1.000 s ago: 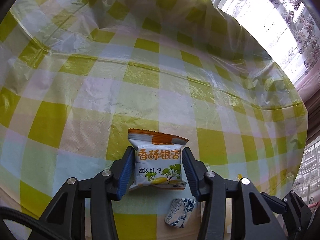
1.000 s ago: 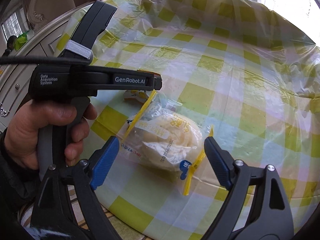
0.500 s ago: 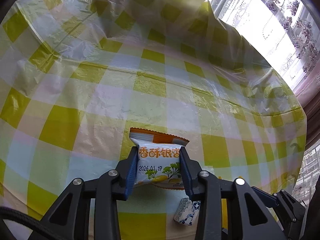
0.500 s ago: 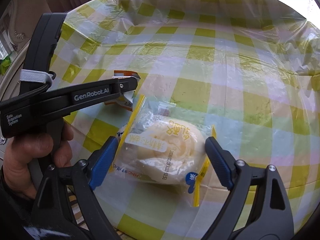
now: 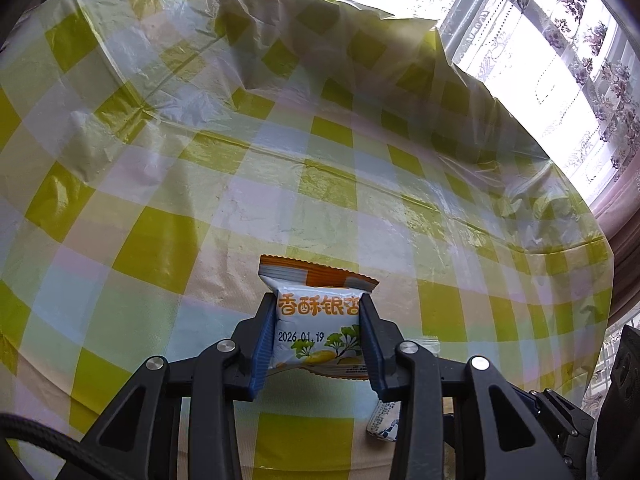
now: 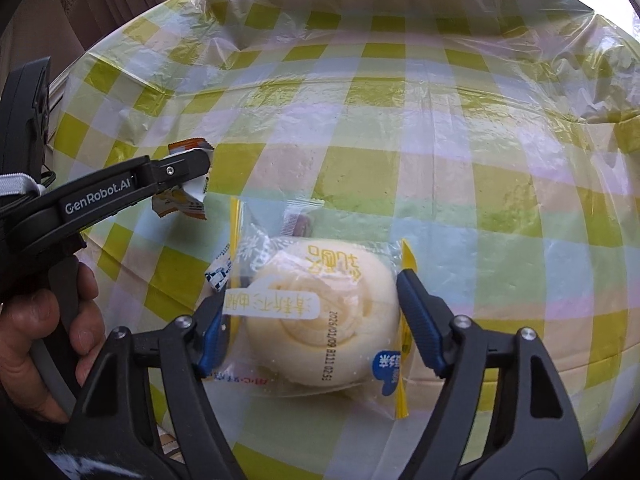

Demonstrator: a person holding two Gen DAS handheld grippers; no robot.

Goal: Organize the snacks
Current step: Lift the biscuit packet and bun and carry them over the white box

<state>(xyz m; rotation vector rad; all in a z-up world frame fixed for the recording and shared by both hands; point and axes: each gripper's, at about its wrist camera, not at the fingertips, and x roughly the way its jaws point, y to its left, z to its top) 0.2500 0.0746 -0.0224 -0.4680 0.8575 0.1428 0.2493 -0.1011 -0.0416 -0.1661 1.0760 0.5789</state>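
Observation:
My left gripper (image 5: 319, 308) is shut on a small white snack packet (image 5: 316, 332) with an orange top and holds it just above the table. The right wrist view shows that same left gripper (image 6: 188, 168) at the left with the packet (image 6: 180, 204) in it. A round bun in a clear wrapper (image 6: 320, 312) lies on the cloth between the fingers of my right gripper (image 6: 316, 316). Its jaws are closing, and the blue pads (image 6: 420, 320) stand at the wrapper's sides without squeezing the bun.
A yellow-checked plastic cloth (image 5: 280, 184) covers the table. A small blue-and-white candy (image 6: 218, 274) and a small brown sachet (image 6: 298, 222) lie beside the bun. A person's hand (image 6: 48, 320) holds the left gripper's handle. The table's near edge runs just below the bun; a curtained window (image 5: 560, 40) is beyond.
The left gripper closed tighter on the packet and carried it forward over the cloth. The right gripper rolled, came down nearer the bun, and its jaws narrowed around it.

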